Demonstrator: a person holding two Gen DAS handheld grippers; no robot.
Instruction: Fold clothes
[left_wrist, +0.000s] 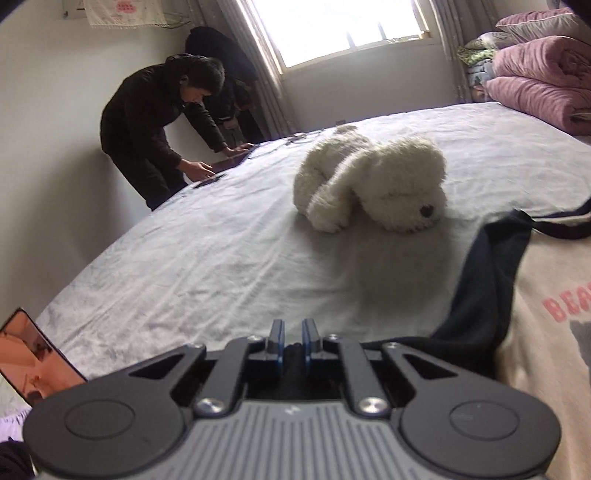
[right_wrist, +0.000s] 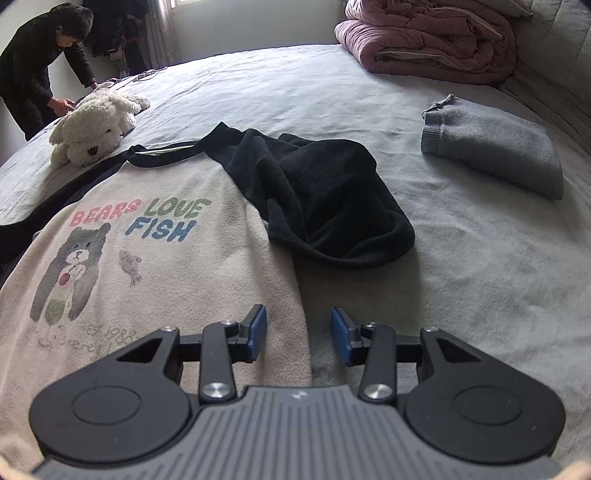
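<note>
Sweatshirt (right_wrist: 155, 258) lay flat on the bed (right_wrist: 461, 258), its black sleeve (right_wrist: 321, 206) bunched at one o'clock. Left gripper (left_wrist: 293, 341) pinched dark cloth shut; right gripper (right_wrist: 298, 334) gaped over the hem, risking a skewed, one-layer fold.

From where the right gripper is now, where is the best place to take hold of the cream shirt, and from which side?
Probably the shirt's right side edge, the one lying between the right gripper's open fingers. Come from the bare sheet on the right, low and inward: the cloth lies flat, so only that free edge gives the fingers something to close on. The black sleeve lies bunched farther up.
</note>
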